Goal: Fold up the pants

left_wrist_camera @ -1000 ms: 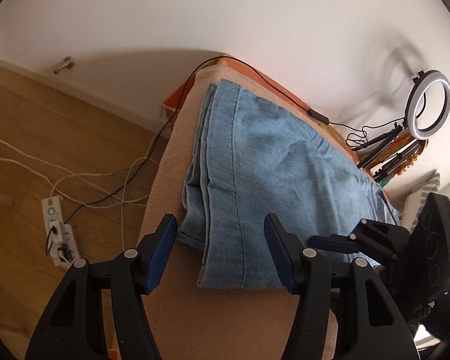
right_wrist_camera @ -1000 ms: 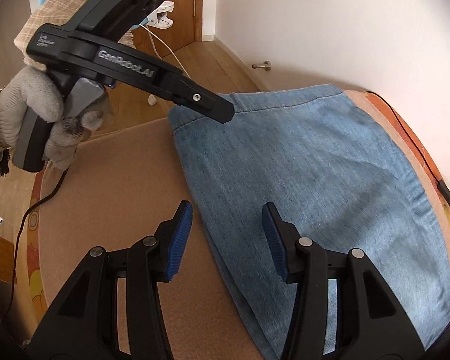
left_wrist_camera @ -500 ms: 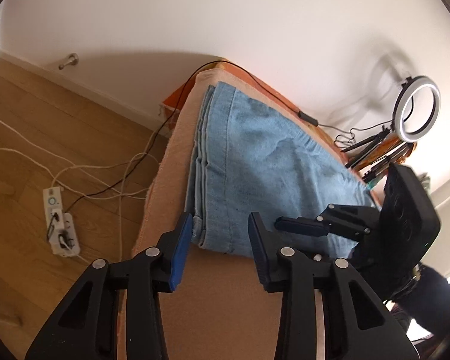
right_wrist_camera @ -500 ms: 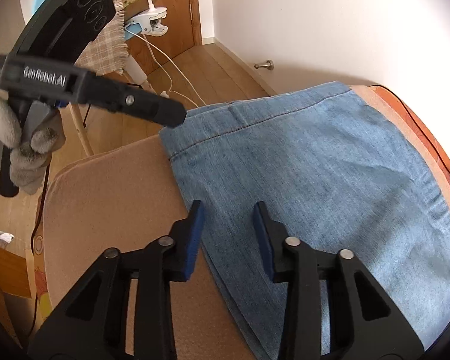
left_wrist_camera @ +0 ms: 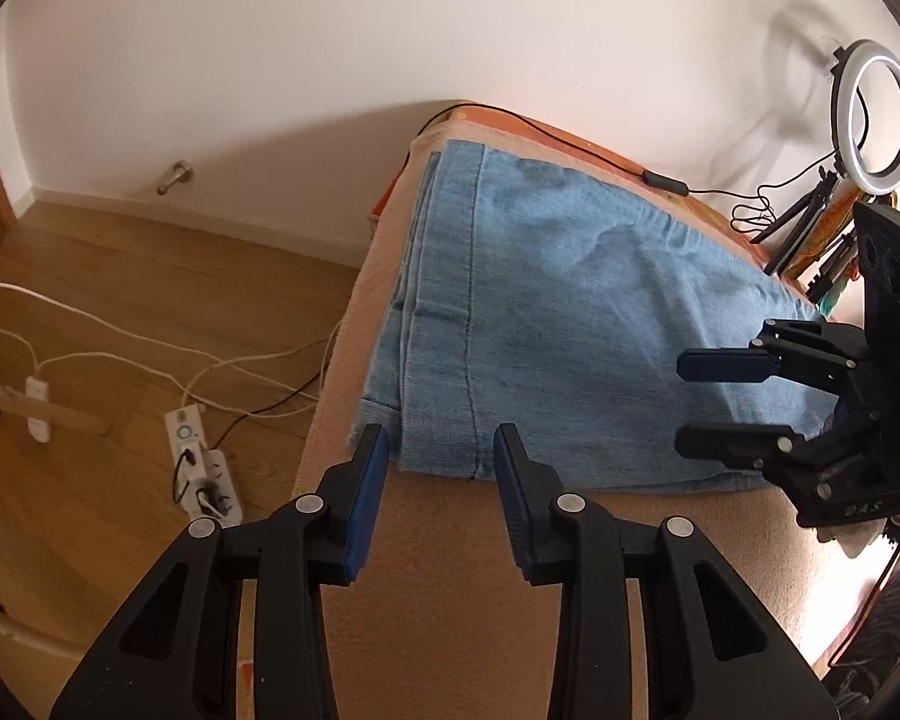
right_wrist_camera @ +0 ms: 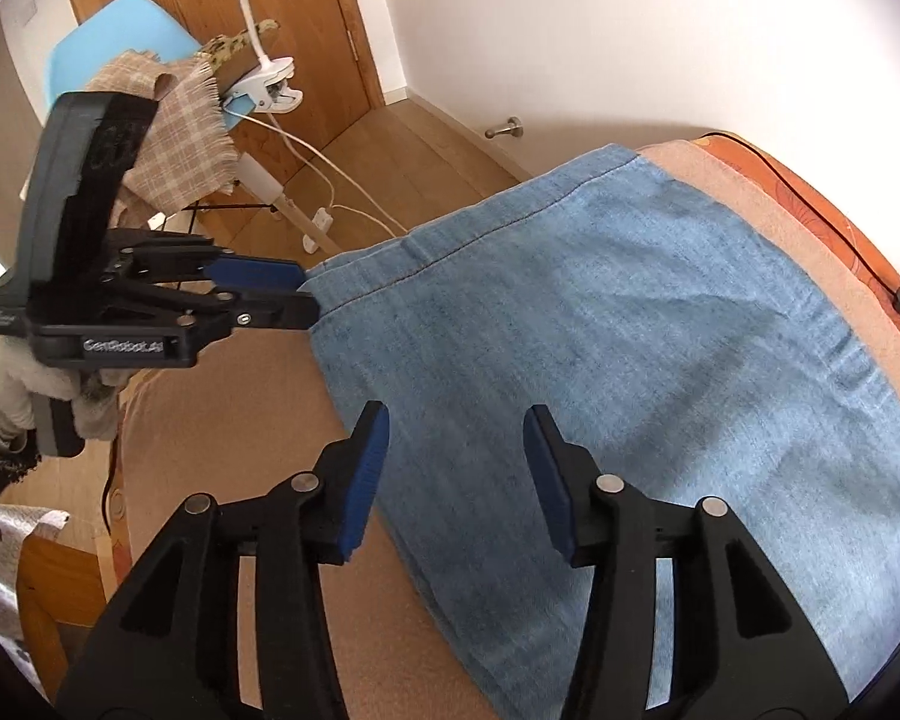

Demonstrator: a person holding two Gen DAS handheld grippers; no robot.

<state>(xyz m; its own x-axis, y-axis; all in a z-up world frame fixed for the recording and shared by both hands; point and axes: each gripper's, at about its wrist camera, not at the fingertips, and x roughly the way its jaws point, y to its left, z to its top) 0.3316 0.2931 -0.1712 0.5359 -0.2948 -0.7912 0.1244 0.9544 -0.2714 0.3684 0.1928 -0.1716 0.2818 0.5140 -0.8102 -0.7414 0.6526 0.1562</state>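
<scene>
Left wrist: one folded pants [left_wrist_camera: 570, 312].

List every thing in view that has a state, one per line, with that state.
Jeans: folded into a flat stack, lying on the tan cover, held by neither tongs.
Left tongs: open, nothing between the pads, at the near edge of the jeans.
Right tongs: opening, empty, over the jeans' side edge.
Ring light: switched on, glowing.
Power strip: on the floor, plugs inserted.
Door: closed.
</scene>
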